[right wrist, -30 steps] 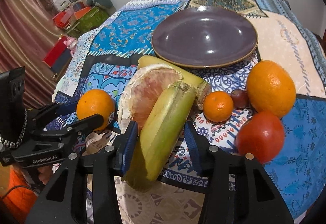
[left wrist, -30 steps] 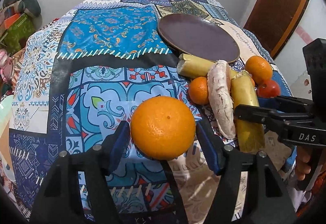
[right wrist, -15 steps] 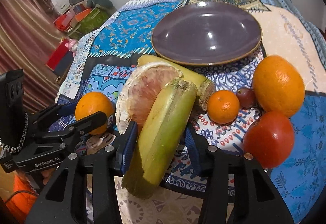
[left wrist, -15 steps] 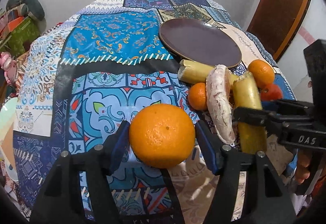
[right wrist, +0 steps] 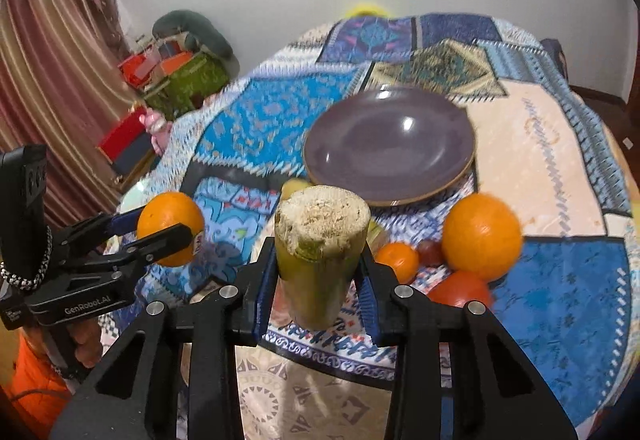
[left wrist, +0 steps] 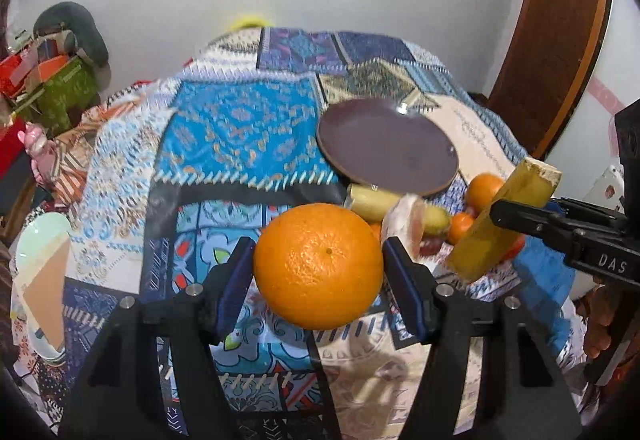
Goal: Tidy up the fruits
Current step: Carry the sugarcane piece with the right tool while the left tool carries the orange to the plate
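Note:
My left gripper [left wrist: 319, 252] is shut on a large orange [left wrist: 318, 266], held above the patterned tablecloth. In the right wrist view that orange [right wrist: 170, 212] shows at the left between the left gripper's [right wrist: 164, 226] fingers. My right gripper [right wrist: 316, 264] has a yellow-green stalk piece [right wrist: 322, 236] between its pads; the jaws are closing on it and it is lifted, cut end toward the camera. The stalk [left wrist: 504, 224] hangs tilted at the right in the left wrist view. A purple plate [right wrist: 390, 144] lies bare beyond both grippers.
On the cloth lie a second stalk piece [left wrist: 376, 202], a pomelo wedge [left wrist: 404, 224], another big orange [right wrist: 482, 236], a small orange [right wrist: 398, 260], a red tomato [right wrist: 460, 290] and a dark small fruit [right wrist: 430, 252]. Boxes [right wrist: 172, 76] and a curtain stand left, off the table.
Both grippers have risen. The orange came up off the cloth. The right jaws narrowed on the stalk, which left the table and tipped its cut end toward the camera.

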`<move>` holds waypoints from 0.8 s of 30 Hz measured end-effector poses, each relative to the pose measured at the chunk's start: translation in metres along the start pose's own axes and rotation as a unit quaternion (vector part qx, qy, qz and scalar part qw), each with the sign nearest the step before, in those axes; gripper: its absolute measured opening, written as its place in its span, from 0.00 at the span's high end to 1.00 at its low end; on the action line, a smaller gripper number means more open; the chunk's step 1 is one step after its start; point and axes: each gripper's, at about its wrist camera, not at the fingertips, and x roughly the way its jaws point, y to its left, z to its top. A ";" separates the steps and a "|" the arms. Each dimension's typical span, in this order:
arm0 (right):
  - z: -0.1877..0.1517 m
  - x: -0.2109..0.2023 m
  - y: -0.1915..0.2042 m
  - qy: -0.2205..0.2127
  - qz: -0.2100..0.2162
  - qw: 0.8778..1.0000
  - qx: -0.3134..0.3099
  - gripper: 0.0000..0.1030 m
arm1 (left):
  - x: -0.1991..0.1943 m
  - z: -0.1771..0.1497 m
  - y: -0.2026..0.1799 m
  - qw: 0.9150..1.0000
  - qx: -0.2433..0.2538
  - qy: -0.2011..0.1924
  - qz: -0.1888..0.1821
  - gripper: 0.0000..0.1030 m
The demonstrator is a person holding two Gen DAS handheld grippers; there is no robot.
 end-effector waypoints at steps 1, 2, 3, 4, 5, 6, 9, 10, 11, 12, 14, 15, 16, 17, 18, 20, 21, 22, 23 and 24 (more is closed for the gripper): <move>0.003 -0.005 -0.002 -0.007 0.001 1.000 0.004 0.67 | -0.003 0.004 -0.001 1.000 -0.001 -0.005 0.002 0.37; 0.006 -0.010 -0.005 -0.016 0.001 1.000 0.007 0.67 | -0.006 0.007 -0.002 1.000 -0.002 -0.008 0.002 0.37; 0.008 -0.013 -0.005 -0.021 -0.001 1.000 0.008 0.67 | -0.008 0.010 -0.003 1.000 -0.003 -0.012 0.003 0.37; 0.011 -0.017 -0.007 -0.030 -0.004 1.000 0.008 0.67 | -0.010 0.014 -0.004 1.000 -0.004 -0.015 0.004 0.37; 0.014 -0.021 -0.009 -0.036 -0.006 0.999 0.008 0.67 | -0.012 0.017 -0.006 1.000 -0.004 -0.019 0.006 0.37; 0.017 -0.024 -0.009 -0.041 -0.007 0.999 0.007 0.67 | -0.014 0.020 -0.007 1.000 -0.003 -0.023 0.007 0.37; 0.025 -0.036 -0.014 -0.061 -0.014 0.998 0.004 0.67 | -0.020 0.030 -0.011 0.999 -0.002 -0.039 0.011 0.37; 0.027 -0.039 -0.016 -0.067 -0.016 0.998 0.002 0.67 | -0.020 0.033 -0.012 0.999 -0.003 -0.043 0.012 0.37; 0.031 -0.043 -0.018 -0.074 -0.020 0.997 0.000 0.67 | -0.021 0.036 -0.014 0.999 -0.004 -0.046 0.012 0.37; 0.034 -0.046 -0.020 -0.079 -0.022 0.997 -0.002 0.67 | -0.021 0.038 -0.015 0.999 -0.005 -0.047 0.010 0.37; 0.040 -0.051 -0.024 -0.089 -0.027 0.996 -0.003 0.67 | -0.019 0.044 -0.017 0.999 -0.004 -0.050 0.010 0.37; 0.042 -0.052 -0.026 -0.091 -0.029 0.995 -0.003 0.67 | -0.018 0.047 -0.018 0.999 -0.003 -0.050 0.011 0.37; 0.043 -0.053 -0.028 -0.094 -0.032 0.995 -0.003 0.67 | -0.017 0.050 -0.020 0.999 -0.001 -0.051 0.011 0.37; 0.045 -0.054 -0.030 -0.097 -0.035 0.995 -0.003 0.67 | -0.015 0.052 -0.021 0.999 0.000 -0.052 0.012 0.37; 0.046 -0.055 -0.032 -0.098 -0.036 0.995 -0.005 0.67 | -0.013 0.056 -0.023 0.999 0.001 -0.053 0.012 0.37; 0.050 -0.054 -0.036 -0.100 -0.039 0.994 -0.007 0.67 | -0.008 0.062 -0.024 0.998 0.001 -0.054 0.010 0.37; 0.053 -0.053 -0.038 -0.100 -0.041 0.994 -0.009 0.67 | -0.006 0.065 -0.025 0.998 0.001 -0.055 0.010 0.37; 0.054 -0.052 -0.039 -0.102 -0.044 0.994 -0.011 0.67 | -0.003 0.068 -0.026 0.998 0.001 -0.055 0.010 0.37; 0.056 -0.051 -0.040 -0.102 -0.048 0.993 -0.013 0.67 | 0.000 0.072 -0.026 0.998 0.001 -0.056 0.011 0.37; 0.058 -0.048 -0.042 -0.102 -0.052 0.993 -0.016 0.67 | 0.004 0.075 -0.027 0.998 0.001 -0.056 0.011 0.37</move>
